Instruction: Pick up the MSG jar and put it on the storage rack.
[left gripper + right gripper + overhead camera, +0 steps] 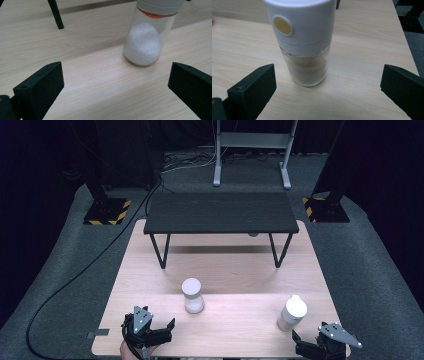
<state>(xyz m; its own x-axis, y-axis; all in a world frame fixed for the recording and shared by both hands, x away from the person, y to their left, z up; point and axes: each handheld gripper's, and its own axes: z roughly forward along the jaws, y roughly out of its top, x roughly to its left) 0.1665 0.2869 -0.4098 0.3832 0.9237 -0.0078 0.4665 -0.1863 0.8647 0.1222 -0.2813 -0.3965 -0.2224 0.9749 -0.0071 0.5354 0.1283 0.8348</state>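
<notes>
Both tools stand at the approach stage, with nothing yet grasped. The left gripper [161, 329] sits at the near left edge of the wooden table [225, 265], its jaws spread wide and empty, aimed towards the salt jar [193, 295], which stands upright near the middle of the table, ahead of that gripper and slightly off to its right. The right gripper [306, 343] sits at the near right edge, jaws likewise spread wide and empty, with the grinder [292, 313] standing upright just ahead of it and apart from both jaws. In the right gripper view the grinder [305, 42] lies left of the midline between the jaws, so the next move appears to call for a small sideways correction, then a forward advance until the glass body sits between the jaws, then closure. The left side would need a longer advance and a turn to the right. The salt jar [147, 37] is clear glass with a pale cap, an orange ring under the cap, and white grains heaped in its lower part. The grinder has a tall white plastic top bearing a round yellow button, over a short clear glass base holding a small amount of pale brownish contents. Both are smooth and round, so a slip or a tip-over is judged possible if gripped off-centre. A low black stand [220, 213] occupies the far half of the table, well apart from both containers.
</notes>
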